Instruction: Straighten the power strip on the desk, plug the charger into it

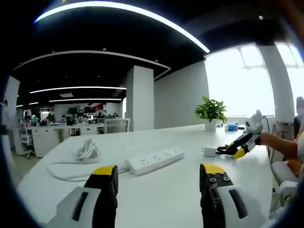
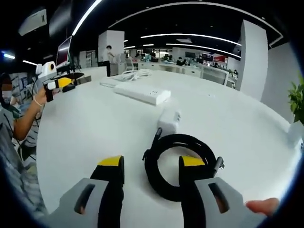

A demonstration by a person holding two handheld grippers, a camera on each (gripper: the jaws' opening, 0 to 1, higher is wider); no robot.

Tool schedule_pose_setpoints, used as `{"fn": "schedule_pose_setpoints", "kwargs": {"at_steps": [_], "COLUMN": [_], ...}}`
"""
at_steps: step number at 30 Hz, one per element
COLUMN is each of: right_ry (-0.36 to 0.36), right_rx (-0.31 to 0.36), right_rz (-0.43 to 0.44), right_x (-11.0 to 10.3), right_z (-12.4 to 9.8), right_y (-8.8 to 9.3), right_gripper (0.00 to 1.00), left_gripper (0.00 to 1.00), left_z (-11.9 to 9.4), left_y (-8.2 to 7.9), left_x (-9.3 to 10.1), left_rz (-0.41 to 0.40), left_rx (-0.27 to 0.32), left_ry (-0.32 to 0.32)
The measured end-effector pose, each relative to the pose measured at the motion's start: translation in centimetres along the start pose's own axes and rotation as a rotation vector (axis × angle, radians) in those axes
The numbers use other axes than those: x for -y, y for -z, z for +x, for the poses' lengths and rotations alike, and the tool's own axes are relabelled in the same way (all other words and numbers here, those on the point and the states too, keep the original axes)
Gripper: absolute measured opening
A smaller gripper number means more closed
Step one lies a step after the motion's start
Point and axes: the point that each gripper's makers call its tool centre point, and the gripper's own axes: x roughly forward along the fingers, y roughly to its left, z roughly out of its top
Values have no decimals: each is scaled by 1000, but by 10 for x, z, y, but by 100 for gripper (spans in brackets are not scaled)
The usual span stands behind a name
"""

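A white power strip (image 1: 156, 160) lies slanted on the white desk (image 1: 166, 204), its white cord coiled (image 1: 88, 151) to its left. My left gripper (image 1: 159, 168) hovers open just short of the strip. To the right sits the white charger (image 1: 209, 152) with its black cable (image 1: 223, 150), and my right gripper (image 1: 235, 151) hangs over the cable. In the right gripper view the charger (image 2: 169, 121) rests just ahead of the coiled black cable (image 2: 164, 183). My right gripper (image 2: 152, 161) stands open over that coil. Beyond are the power strip (image 2: 142, 93) and my left gripper (image 2: 66, 83).
A potted plant (image 1: 211, 111) and a small blue item (image 1: 232, 127) stand at the desk's far edge by the window. The person (image 2: 19, 123) sits at the desk's rim. Office desks and chairs (image 1: 47, 135) fill the background.
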Motion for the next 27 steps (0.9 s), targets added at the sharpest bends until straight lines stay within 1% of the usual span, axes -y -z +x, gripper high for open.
{"fn": "schedule_pose_setpoints", "kwargs": {"at_steps": [6,12,16,23,27], "right_ry": [-22,-32,-42,-60,-67], "right_rx": [-24,-33,-47,-53,-56], "right_rz": [-20,-7,-14,-9,-13], "right_x": [0,1,1,-4,-5], "right_z": [4,5,5,3,3], "right_y": [2,3,5,5,5], "right_gripper": [36,32,29,20,18], "left_gripper": [71,71,71,70,70], "left_z": [0,0,0,1,1], "left_y": [-1,-4,-5,-2,-3], "left_x": [5,7,8,9,9], "left_rz": [12,18,20,23,22], "left_rx": [4,5,7,4,5], "left_ry": [10,11,12,12,14]}}
